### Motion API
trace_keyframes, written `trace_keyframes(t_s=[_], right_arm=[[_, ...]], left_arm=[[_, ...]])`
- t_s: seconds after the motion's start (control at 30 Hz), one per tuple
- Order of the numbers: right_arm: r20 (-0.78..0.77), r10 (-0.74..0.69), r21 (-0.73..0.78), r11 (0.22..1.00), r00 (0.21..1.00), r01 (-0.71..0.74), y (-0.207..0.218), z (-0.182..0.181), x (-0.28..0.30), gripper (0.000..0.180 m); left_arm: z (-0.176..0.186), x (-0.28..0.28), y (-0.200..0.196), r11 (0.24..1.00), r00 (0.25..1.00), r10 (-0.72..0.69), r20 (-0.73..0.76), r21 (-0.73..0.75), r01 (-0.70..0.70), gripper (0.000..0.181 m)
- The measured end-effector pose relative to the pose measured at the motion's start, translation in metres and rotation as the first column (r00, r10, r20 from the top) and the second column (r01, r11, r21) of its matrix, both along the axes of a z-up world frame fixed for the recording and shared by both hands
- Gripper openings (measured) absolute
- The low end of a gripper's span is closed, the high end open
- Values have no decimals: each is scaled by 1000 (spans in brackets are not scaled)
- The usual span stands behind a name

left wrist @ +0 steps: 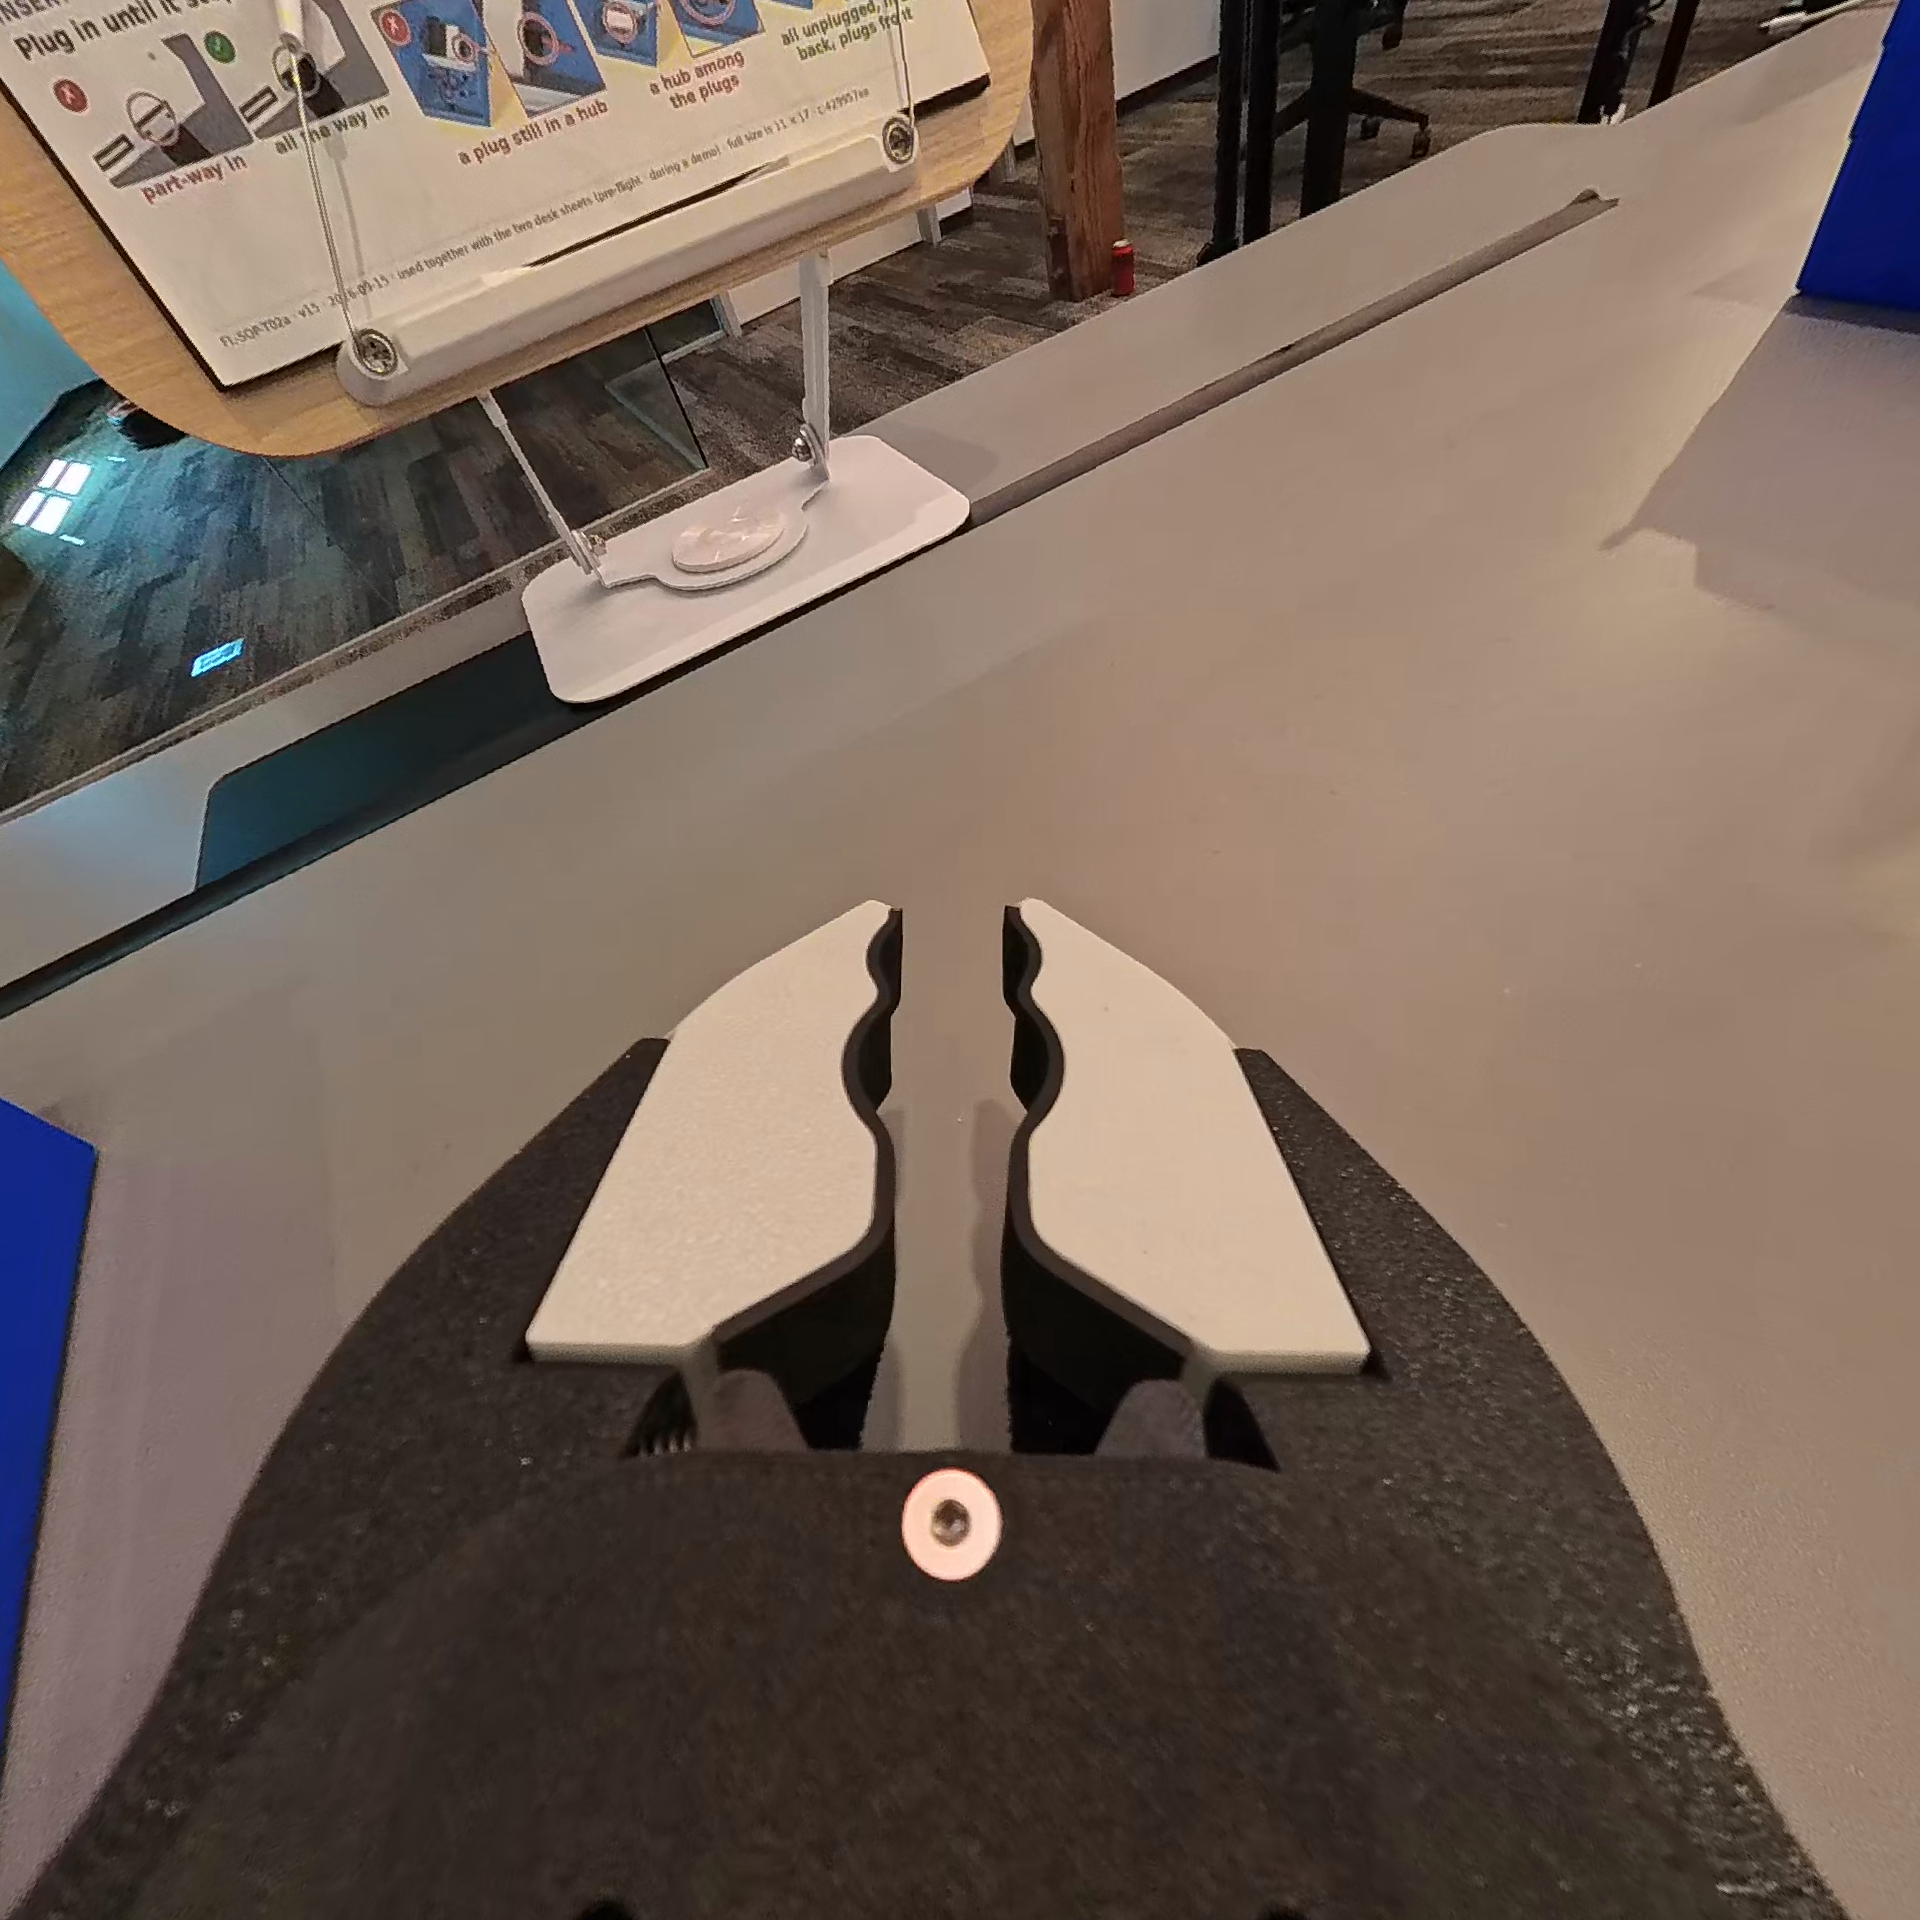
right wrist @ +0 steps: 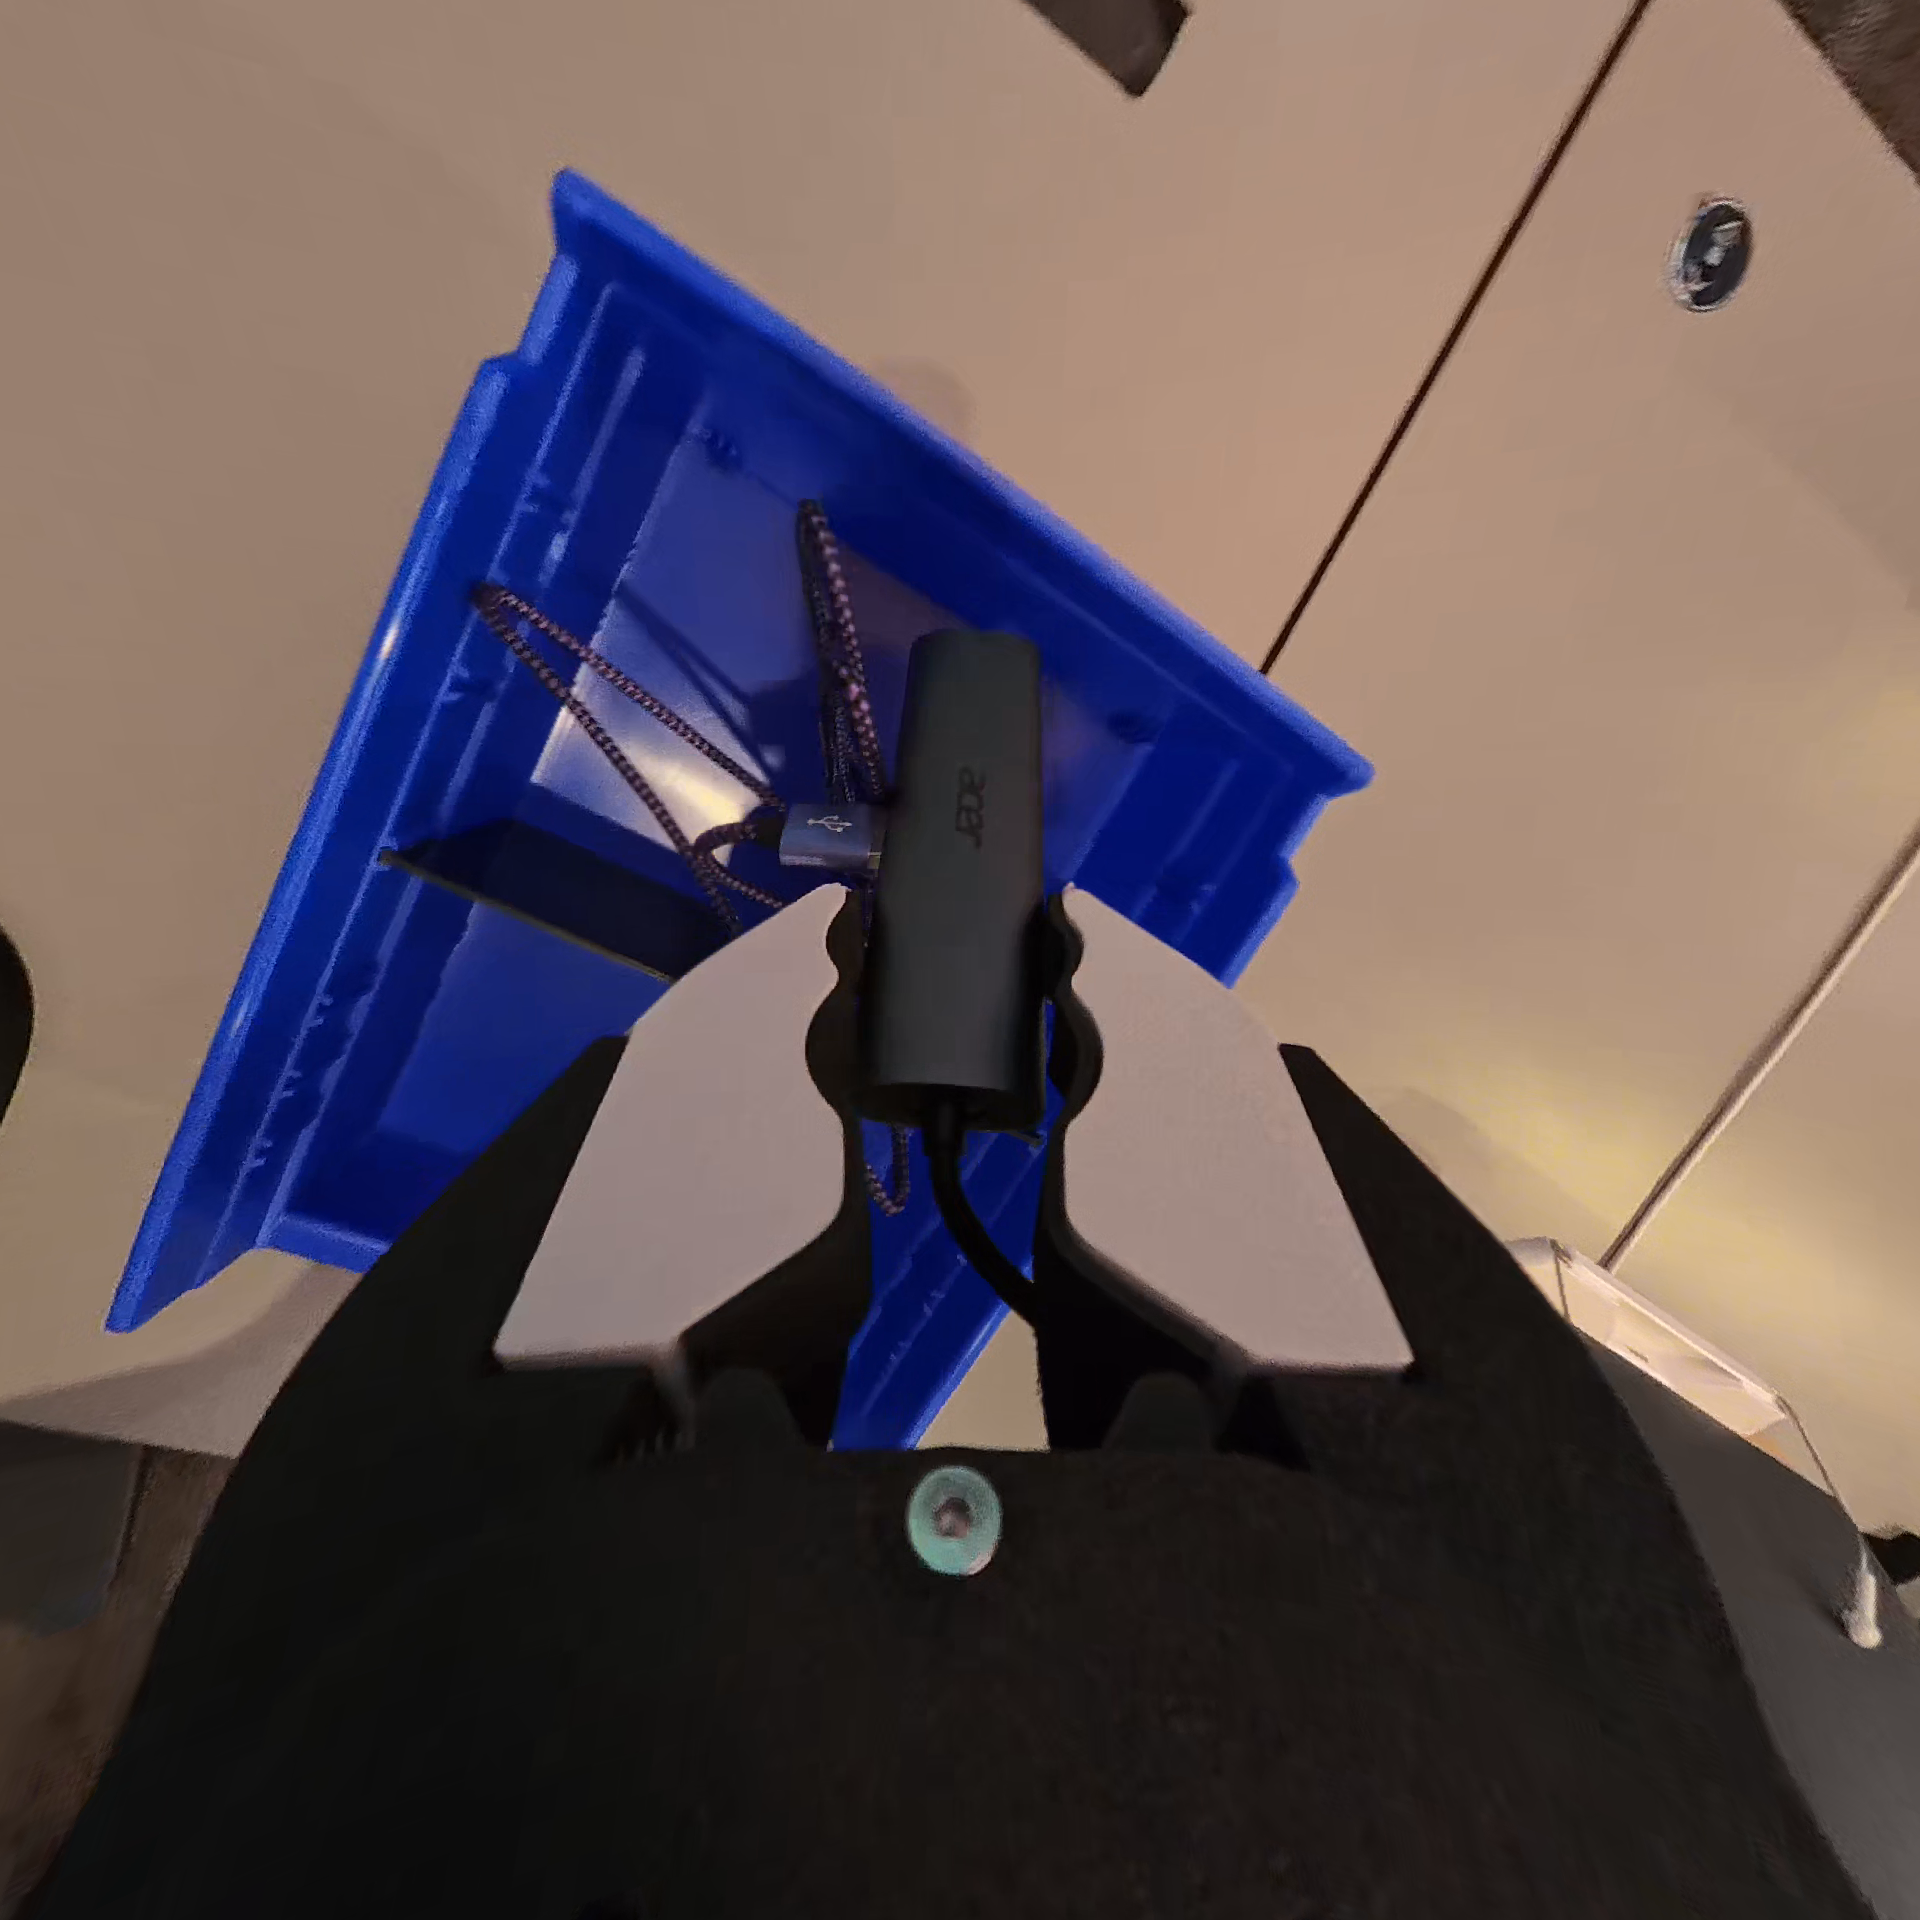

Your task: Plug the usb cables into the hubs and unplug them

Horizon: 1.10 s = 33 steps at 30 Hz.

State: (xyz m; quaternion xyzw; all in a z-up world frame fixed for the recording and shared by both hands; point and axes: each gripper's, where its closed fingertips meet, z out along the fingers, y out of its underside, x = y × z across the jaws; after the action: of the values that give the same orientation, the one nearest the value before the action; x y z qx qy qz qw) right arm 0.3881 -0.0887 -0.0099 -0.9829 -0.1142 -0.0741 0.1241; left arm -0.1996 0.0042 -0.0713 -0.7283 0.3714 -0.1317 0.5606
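Grey tabletop [left wrist: 1351, 831] fills most of the left wrist view, with a seam running away toward the far right. At its far left edge stands a wooden document stand [left wrist: 156, 353] on a white metal base [left wrist: 831, 592], carrying a printed instruction sheet [left wrist: 520, 177]. In the right wrist view a blue plastic bin [right wrist: 935, 499] lies on the table, open side up. Braided purple USB cables [right wrist: 623, 717] lie looped inside it. The right gripper [right wrist: 948, 914] is clamped on a dark grey USB hub [right wrist: 961, 862], held over the bin with its black lead trailing back between the fingers. One metallic plug [right wrist: 826, 831] sits in the hub's left side. The left gripper [left wrist: 951, 920] hovers above bare table, its jaws narrowly parted and holding nothing.
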Motion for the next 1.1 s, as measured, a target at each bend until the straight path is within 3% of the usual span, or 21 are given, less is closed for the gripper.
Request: trace_keyframes(t_s=[0.33, 0.6, 0.7, 0.8, 0.97, 1.1], right_arm=[[-6, 293, -53, 955, 956, -293, 17, -47, -41, 33], [-49, 247, -141, 958, 968, -251, 26, -61, -54, 28], [-118, 221, -95, 968, 968, -232, 36, -58, -68, 7], [-96, 242, -41, 968, 966, -247, 51, -52, -79, 8], [33, 204, -188, 963, 978, -194, 41, -68, -54, 19], [5, 176, -108, 979, 984, -175, 46, -68, -53, 27]], left_arm=[[0, 1, -1, 1000, 1000, -3, -5, 4, 3, 18], [1, 1, -2, 1000, 1000, -4, -9, 8, 4, 18], [0, 2, -3, 1000, 1000, -6, -20, 10, 7, 18], [-1, 3, -3, 1000, 1000, -9, -28, 13, 9, 18], [-1, 3, -5, 1000, 999, -14, -29, 14, 15, 18], [2, 2, -5, 1000, 1000, -11, -21, 19, 12, 18]])
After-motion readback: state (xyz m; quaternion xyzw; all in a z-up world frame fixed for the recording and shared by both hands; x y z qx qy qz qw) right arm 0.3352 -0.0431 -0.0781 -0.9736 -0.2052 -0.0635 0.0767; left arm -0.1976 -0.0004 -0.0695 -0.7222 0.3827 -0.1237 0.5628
